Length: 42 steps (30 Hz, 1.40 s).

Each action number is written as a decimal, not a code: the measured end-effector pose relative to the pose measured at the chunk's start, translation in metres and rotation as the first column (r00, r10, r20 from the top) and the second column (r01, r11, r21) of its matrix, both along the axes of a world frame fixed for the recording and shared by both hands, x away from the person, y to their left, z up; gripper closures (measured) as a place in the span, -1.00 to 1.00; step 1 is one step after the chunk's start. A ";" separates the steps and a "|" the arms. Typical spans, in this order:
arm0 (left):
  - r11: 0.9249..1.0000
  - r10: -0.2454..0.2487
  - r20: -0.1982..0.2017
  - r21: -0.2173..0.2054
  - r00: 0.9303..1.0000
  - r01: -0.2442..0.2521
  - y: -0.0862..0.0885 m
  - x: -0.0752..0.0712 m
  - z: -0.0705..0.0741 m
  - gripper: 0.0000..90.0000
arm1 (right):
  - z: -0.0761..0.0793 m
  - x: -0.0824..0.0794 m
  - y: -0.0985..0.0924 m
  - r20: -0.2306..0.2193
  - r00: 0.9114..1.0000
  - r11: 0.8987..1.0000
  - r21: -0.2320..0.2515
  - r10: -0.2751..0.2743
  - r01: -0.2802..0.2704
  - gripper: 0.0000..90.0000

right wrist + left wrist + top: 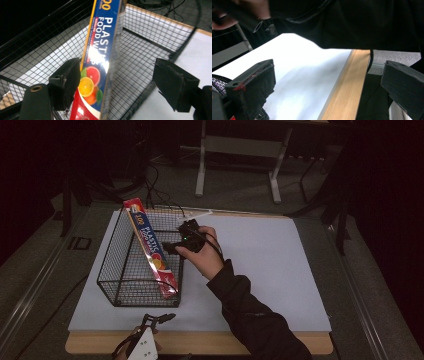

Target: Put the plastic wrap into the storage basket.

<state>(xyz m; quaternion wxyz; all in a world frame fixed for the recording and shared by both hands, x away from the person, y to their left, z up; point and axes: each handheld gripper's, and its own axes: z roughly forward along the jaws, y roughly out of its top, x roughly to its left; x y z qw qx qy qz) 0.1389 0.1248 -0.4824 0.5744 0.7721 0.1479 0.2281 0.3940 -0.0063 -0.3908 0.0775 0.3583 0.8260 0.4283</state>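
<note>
A long plastic food wrap box point(150, 247), blue and red with fruit printed on it, leans slantwise in a black wire basket point(115, 285). Its upper end sticks out above the far rim and its lower end sits in the near right corner. My right gripper point(170, 247) is at the basket's right side, level with the middle of the box. In the right gripper view the box point(100, 62) stands between the open jaws of that gripper point(117, 75), close to the left one and well apart from the right one. My left gripper point(161, 317) rests open at the table's front edge, nothing in it.
The basket stands on the left part of a white mat point(260, 270) on a table with a wooden front edge point(200, 342). A dark sleeve point(250, 315) crosses the mat from the bottom. Behind the table stand a metal frame point(240, 145) and floor cables point(155, 195).
</note>
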 end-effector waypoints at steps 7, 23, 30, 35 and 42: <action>1.000 0.002 -0.002 0.005 1.000 -0.002 -0.001 0.001 -0.001 -1.00 | 0.006 -0.008 -0.035 0.014 1.000 0.999 0.037 -0.018 0.018 -0.48; 1.000 0.000 -0.009 0.015 1.000 0.000 -0.002 0.002 -0.002 -1.00 | -0.003 -0.029 -0.103 0.063 0.997 0.999 0.010 -0.041 0.040 -0.49; 1.000 0.001 -0.011 0.015 1.000 -0.001 -0.002 0.002 -0.003 -1.00 | -0.017 -0.043 -0.132 0.062 0.996 0.998 0.017 -0.062 0.061 -0.49; 1.000 0.000 -0.009 0.016 1.000 0.000 -0.003 0.003 -0.003 -1.00 | -0.026 -0.054 -0.146 0.080 0.994 0.997 0.022 -0.075 0.074 -0.49; 1.000 0.000 -0.011 0.021 1.000 0.000 -0.003 0.003 -0.003 -1.00 | -0.040 -0.065 -0.165 0.076 0.993 0.996 0.034 -0.085 0.083 -0.48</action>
